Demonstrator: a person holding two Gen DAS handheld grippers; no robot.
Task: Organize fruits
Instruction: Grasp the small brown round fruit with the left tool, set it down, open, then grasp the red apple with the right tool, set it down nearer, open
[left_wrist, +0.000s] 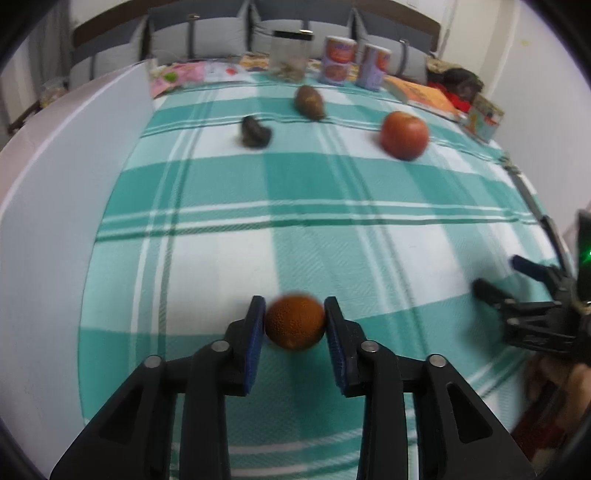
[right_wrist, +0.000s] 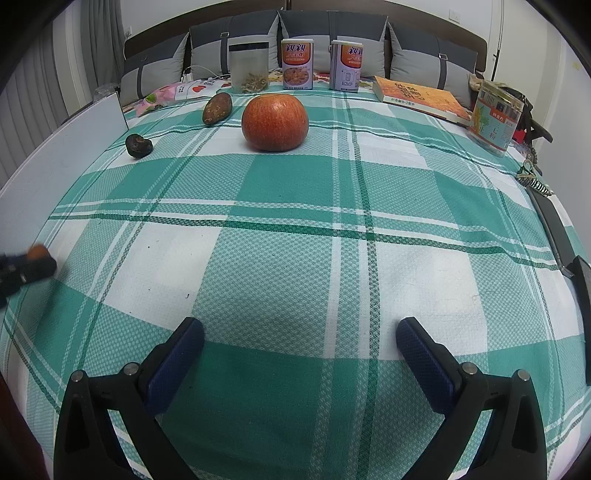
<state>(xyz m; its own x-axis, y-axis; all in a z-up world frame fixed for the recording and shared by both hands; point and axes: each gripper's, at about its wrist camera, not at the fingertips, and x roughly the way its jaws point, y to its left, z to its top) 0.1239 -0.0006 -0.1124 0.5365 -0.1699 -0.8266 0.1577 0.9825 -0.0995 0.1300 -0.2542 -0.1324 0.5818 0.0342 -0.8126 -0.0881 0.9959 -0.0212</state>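
Two cans, clear jar, orange book along checked cloth.

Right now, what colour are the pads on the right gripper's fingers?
Dark blue pads on black arms, clearest in the right wrist view.

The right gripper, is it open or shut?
Open. The right gripper has its blue fingers spread wide with only the checked cloth between them.

A home: sofa cushions behind a checked tablecloth, food tins.
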